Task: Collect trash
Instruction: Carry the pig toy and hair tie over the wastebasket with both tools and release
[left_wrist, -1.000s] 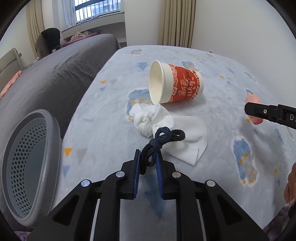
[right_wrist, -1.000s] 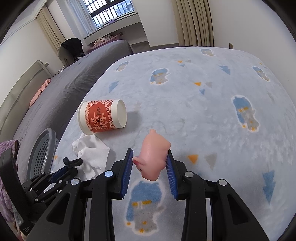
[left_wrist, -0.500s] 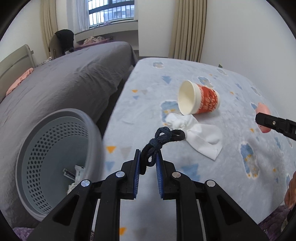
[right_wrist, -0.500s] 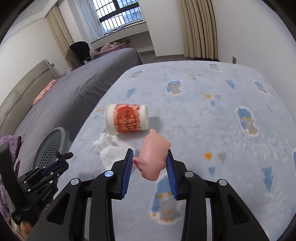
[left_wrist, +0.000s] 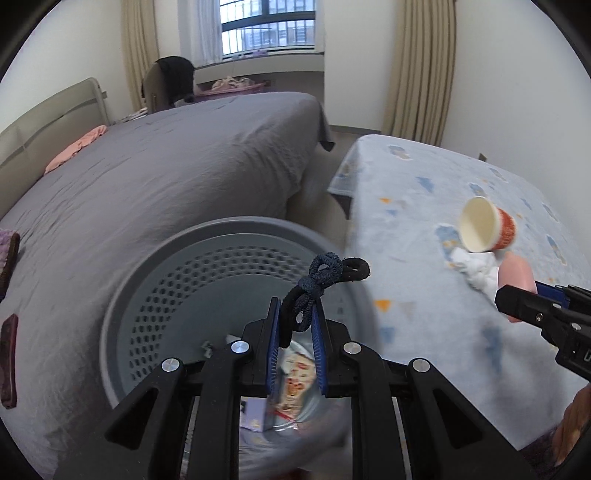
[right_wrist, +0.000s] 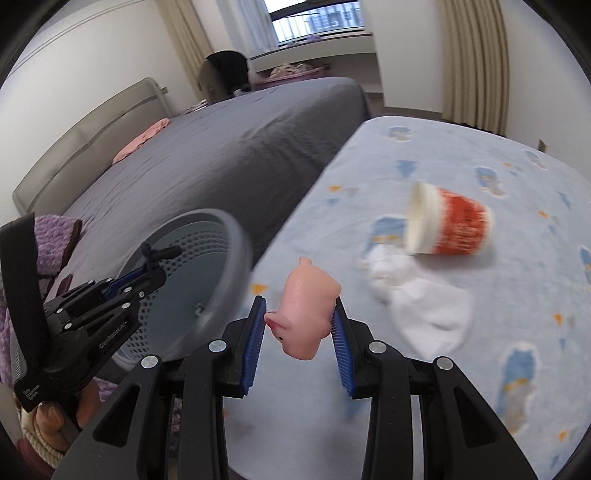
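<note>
The grey perforated bin (left_wrist: 155, 280) is the landmark here. The left gripper (left_wrist: 295, 325) hangs directly above its open mouth, jaws clamped on a knotted bundle of dark hair ties (left_wrist: 317, 284) whose loops stick up past the fingertips. Inside the bin, below the gripper, some printed packaging (left_wrist: 295, 384) already lies at the bottom.

The right gripper (right_wrist: 299, 325) sits to the right of the bin, over the edge of the blue patterned blanket (right_wrist: 498, 177), jaws clamped on a pink pig toy (right_wrist: 306, 314). Farther right of the bin, on the blanket, a red paper cup (right_wrist: 447, 225) lies on its side with a crumpled white cloth (right_wrist: 417, 299) touching its rim side.

The step in hand looks like the drop-off of the hair ties: the load is already over the bin, so the next move calls only for parting the left jaws and letting the bundle fall clear. The soft ties may cling to the pads, so a slight shake could be needed. After that the right gripper would have to swing leftward over the bin's rim before releasing the pig; the cup and cloth remain uncollected.
</note>
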